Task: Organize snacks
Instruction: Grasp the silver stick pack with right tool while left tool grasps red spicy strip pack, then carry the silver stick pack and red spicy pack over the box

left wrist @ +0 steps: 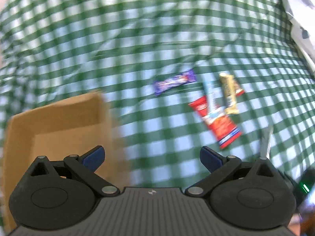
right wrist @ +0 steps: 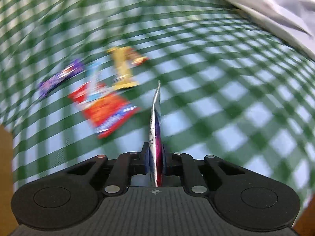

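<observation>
My right gripper (right wrist: 155, 153) is shut on a flat silver and purple snack packet (right wrist: 156, 129), held edge-on above the cloth; the packet also shows in the left wrist view (left wrist: 264, 143). My left gripper (left wrist: 151, 157) is open and empty, over the right edge of a cardboard box (left wrist: 59, 122). On the green checked cloth (left wrist: 118, 39) lie a purple bar (left wrist: 175, 81), a red packet (left wrist: 218, 122), a light blue stick (left wrist: 209, 96) across it, and a yellow bar (left wrist: 229, 92). The right wrist view shows them blurred: purple bar (right wrist: 61, 76), red packet (right wrist: 106, 110), yellow bar (right wrist: 123, 68).
A white plastic bag (left wrist: 297, 9) lies at the far right edge of the cloth, also in the right wrist view (right wrist: 275, 5). A cardboard edge (right wrist: 6, 157) shows at the left of the right wrist view. Both views are motion-blurred.
</observation>
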`<state>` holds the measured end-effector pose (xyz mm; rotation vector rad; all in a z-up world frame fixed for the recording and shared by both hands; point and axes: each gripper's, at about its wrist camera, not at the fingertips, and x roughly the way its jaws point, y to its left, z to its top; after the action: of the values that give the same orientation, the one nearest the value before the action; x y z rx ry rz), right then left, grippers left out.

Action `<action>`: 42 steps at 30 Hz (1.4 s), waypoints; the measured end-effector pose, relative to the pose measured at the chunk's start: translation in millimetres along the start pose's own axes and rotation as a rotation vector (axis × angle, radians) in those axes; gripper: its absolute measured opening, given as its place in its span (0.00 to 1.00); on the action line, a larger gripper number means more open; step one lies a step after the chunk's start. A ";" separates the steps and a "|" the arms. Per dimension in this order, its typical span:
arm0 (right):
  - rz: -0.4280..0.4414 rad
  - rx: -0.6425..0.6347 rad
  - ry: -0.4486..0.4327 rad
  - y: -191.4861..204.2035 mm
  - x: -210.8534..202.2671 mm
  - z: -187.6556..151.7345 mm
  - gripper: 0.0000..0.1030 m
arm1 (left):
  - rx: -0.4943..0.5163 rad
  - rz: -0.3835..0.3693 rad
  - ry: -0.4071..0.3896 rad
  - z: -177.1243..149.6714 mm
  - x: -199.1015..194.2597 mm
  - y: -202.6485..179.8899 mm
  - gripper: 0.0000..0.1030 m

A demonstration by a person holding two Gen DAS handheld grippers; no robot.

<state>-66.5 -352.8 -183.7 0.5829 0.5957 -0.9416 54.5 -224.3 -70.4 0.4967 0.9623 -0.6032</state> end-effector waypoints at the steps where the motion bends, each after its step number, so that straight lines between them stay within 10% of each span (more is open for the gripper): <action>1: -0.011 0.037 -0.002 -16.5 -0.5 3.3 0.12 | 0.009 -0.019 0.024 7.5 18.2 -15.4 1.00; 15: 0.074 0.084 -0.007 -86.8 14.2 19.8 0.30 | -0.047 -0.069 0.254 59.1 199.7 -111.9 1.00; 18: 0.103 0.059 -0.017 -83.7 13.6 18.0 0.43 | -0.090 -0.081 0.239 55.4 194.9 -104.1 0.95; 21: 0.064 0.016 -0.025 -77.3 12.0 15.7 0.27 | -0.117 -0.083 0.200 46.4 177.1 -90.0 0.51; 25: 0.054 0.045 0.002 -82.7 9.7 18.7 0.11 | -0.194 -0.193 0.313 32.0 160.6 -68.0 0.49; 42: 0.097 0.020 -0.067 -76.4 -88.0 11.4 0.10 | -0.117 -0.288 0.236 -36.4 18.3 -9.5 0.49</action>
<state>-170.4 -346.7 -129.9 0.5902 0.4944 -0.8733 34.1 -212.8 -105.1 0.3308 1.2998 -0.7527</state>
